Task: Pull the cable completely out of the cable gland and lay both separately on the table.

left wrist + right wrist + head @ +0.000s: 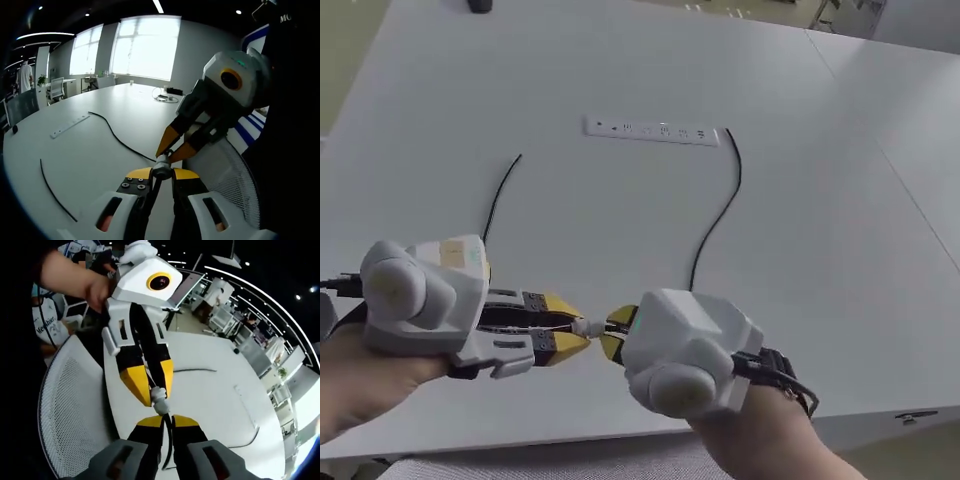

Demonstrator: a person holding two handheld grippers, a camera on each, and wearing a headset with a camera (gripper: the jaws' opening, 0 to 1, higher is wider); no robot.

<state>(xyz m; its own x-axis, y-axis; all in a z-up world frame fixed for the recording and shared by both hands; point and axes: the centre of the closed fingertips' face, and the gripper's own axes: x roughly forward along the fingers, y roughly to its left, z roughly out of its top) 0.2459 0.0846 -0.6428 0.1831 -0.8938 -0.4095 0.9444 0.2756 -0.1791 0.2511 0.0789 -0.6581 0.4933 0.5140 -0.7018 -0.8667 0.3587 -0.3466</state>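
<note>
Left tongs [570, 332] and right tongs [609, 336] meeting on white cable gland [587, 327], two black cables [721, 214] on table [620, 60] beyond

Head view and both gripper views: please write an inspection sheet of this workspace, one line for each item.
Surface: white table.
Job's things: small white cable gland with thin black cable through it, between the tools.
Clutter: long white strip; dark object at far edge.
Tools: left tool shut on the gland; right tool shut on the cable.
Cables: two loose black cables lying on the table.
Surroundings: office windows, white mesh chair.
</note>
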